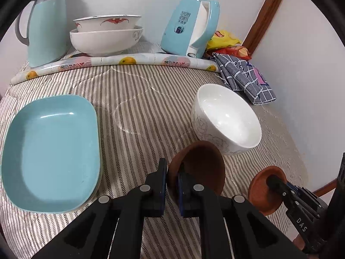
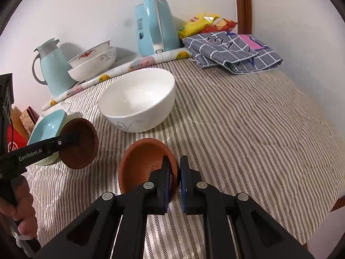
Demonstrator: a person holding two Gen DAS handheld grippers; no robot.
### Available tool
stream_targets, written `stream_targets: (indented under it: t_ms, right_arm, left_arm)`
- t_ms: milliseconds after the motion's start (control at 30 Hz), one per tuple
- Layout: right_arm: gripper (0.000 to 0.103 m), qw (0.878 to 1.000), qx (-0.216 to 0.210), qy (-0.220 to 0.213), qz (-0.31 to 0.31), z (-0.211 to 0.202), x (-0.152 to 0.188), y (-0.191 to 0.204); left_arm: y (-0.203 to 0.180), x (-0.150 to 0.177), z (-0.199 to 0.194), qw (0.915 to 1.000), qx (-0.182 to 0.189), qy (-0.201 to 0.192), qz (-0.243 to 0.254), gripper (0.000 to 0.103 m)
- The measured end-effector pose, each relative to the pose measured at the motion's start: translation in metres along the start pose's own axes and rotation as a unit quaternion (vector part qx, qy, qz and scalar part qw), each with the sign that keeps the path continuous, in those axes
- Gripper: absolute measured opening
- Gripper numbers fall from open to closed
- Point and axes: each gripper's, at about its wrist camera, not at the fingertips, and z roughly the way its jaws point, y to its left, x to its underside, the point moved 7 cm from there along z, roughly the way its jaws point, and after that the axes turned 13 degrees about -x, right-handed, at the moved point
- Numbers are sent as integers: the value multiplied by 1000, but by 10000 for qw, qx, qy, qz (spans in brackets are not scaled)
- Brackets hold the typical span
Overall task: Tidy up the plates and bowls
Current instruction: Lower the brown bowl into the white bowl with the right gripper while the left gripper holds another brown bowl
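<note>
My left gripper (image 1: 172,168) is shut on the rim of a dark brown dish (image 1: 202,168), which it holds tilted over the striped cloth. In the right wrist view the same left gripper (image 2: 74,139) and dark brown dish (image 2: 82,149) appear at the left. My right gripper (image 2: 175,168) is shut on the rim of a terracotta dish (image 2: 142,164), also tilted; the left wrist view shows that right gripper (image 1: 272,180) and terracotta dish (image 1: 262,194) at lower right. A white bowl (image 1: 226,116) (image 2: 138,99) stands just beyond both dishes. Stacked light-blue rectangular plates (image 1: 51,155) (image 2: 48,127) lie to the left.
Two stacked bowls (image 1: 105,34), a blue jug (image 1: 47,26) and a blue kettle (image 1: 189,28) stand at the back behind a rolled fruit-print mat (image 1: 112,61). A folded checked cloth (image 2: 232,51) and snack bags (image 2: 204,22) lie at the back right. A person's hand (image 2: 23,211) grips the left handle.
</note>
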Motion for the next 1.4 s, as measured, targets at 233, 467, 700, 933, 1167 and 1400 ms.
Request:
stream_targets:
  t_ms: [233,467,700,933,1167,1400]
  right_arm:
    - [9,9998,-66,-198,-49,-15,-18,6]
    - [9,9990,-108,-404,-173,-23,-48,17]
    - [9,9978,-294,-548,-225,-20,-78,31]
    - [9,9982,-303,-443,-285,2,-90,37]
    - [9,9990,-238,-277,-272,32,-97,34]
    - [9,9995,-135,-26,-281,62,-99,31]
  left_arm:
    - [4,-4,-9,10000,-27,-76,-47,9]
    - [11,-13,-22,9998,-63,-176,-85,9]
    - [16,-29,-33,9993,-125,-326,-108,9]
    - [25,-45,-34,9989,-192,-381,-172,9]
    - [30,-58,-25,9989,-202,-364,-195,9]
    - [33,-68,-11,9992,-154,-298,-235,9]
